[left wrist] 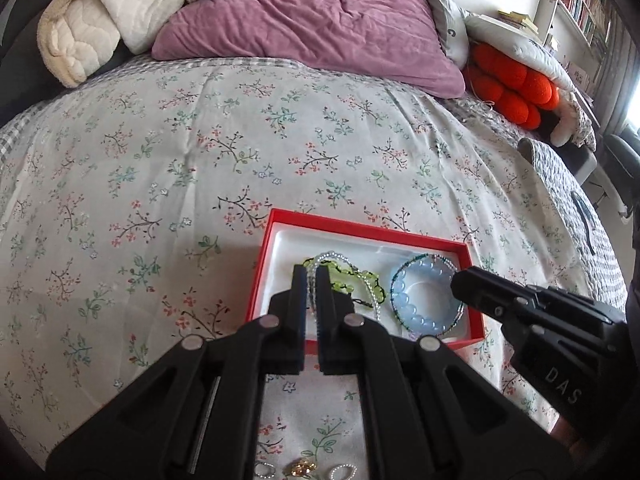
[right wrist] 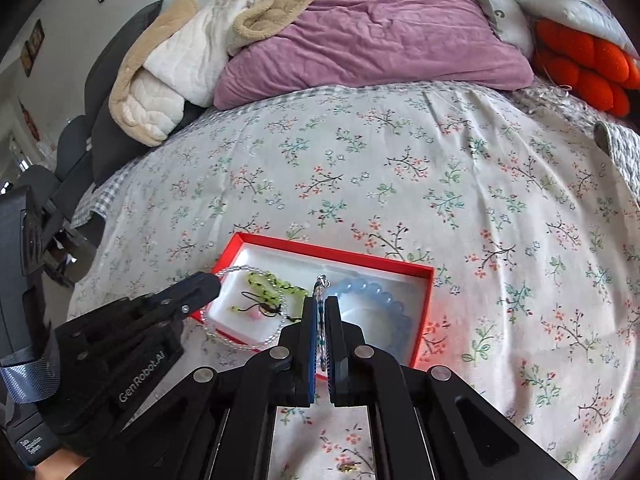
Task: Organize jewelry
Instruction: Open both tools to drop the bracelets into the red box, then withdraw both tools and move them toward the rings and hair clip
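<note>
Two grippers work over one red box point(left wrist: 360, 236) lying on the floral bedspread point(left wrist: 200, 152). Left gripper point(left wrist: 311, 276) is pinched narrow on a clear bead strand point(right wrist: 244, 344) that loops over the box's near-left edge. Right gripper point(right wrist: 320, 304) is pinched narrow on a thin teal bead bracelet point(left wrist: 416, 258), lifted beside one pale blue bead bracelet point(left wrist: 420, 308). One green bead bracelet point(right wrist: 276, 282) lies inside. Three small pieces point(left wrist: 304, 470) lie on the bed nearby. One purple pillow point(left wrist: 320, 28) sits behind.

Black tongs point(left wrist: 311, 276), silver rivets, white lettering (DAS, GenRobot.AI)
</note>
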Demonstrator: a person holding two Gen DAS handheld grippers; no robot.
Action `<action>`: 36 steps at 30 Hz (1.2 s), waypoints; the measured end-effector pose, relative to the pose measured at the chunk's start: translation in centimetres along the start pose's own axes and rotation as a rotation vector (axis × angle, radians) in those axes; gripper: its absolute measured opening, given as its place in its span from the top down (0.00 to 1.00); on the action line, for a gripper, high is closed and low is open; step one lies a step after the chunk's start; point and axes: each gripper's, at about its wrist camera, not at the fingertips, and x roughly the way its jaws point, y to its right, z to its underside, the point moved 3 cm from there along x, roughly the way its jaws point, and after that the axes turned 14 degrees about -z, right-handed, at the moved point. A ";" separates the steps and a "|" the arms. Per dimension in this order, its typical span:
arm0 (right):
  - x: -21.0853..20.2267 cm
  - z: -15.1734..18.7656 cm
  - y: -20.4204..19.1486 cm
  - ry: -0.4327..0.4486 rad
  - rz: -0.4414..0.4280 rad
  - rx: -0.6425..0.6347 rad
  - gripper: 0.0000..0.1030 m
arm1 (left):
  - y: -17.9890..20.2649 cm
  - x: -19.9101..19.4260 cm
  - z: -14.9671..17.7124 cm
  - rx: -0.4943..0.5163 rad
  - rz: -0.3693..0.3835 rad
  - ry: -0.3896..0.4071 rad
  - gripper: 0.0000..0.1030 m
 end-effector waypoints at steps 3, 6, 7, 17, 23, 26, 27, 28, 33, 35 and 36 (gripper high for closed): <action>-0.3 -0.1 0.3 0.007 0.010 -0.004 0.96 | 0.1 -0.2 -0.1 -0.001 -0.003 0.003 0.95; -0.7 -0.2 0.6 0.013 0.007 0.002 0.93 | 0.0 -0.4 -0.1 -0.001 -0.037 0.002 0.95; -0.8 -0.2 0.7 0.006 0.009 0.008 0.91 | 0.0 -0.5 -0.1 0.001 -0.043 -0.003 0.92; -2.6 0.5 1.0 -0.030 0.032 0.001 0.84 | -1.8 -2.5 0.9 0.010 -0.123 -0.023 0.39; -4.7 1.3 0.7 -0.005 0.050 -0.031 0.28 | -3.1 -3.7 2.1 0.028 -0.160 -0.058 0.24; -5.5 1.7 0.5 -0.010 0.051 -0.037 0.28 | -3.8 -4.3 3.0 0.038 -0.169 -0.068 0.19; -5.6 1.9 0.5 -0.013 0.053 -0.040 0.28 | -4.0 -4.5 3.3 0.046 -0.177 -0.071 0.18; -5.7 2.1 0.4 -0.017 0.056 -0.044 0.27 | -4.1 -4.6 3.6 0.056 -0.185 -0.075 0.18; -6.0 3.5 0.0 -0.047 0.054 -0.069 0.18 | -4.7 -4.8 5.4 0.095 -0.174 -0.115 0.10; -5.7 4.2 -0.2 -0.077 0.056 -0.086 0.14 | -4.8 -4.8 6.1 0.113 -0.172 -0.127 0.09; -5.6 4.6 -0.4 -0.092 0.058 -0.099 0.14 | -4.9 -4.8 6.6 0.126 -0.173 -0.132 0.09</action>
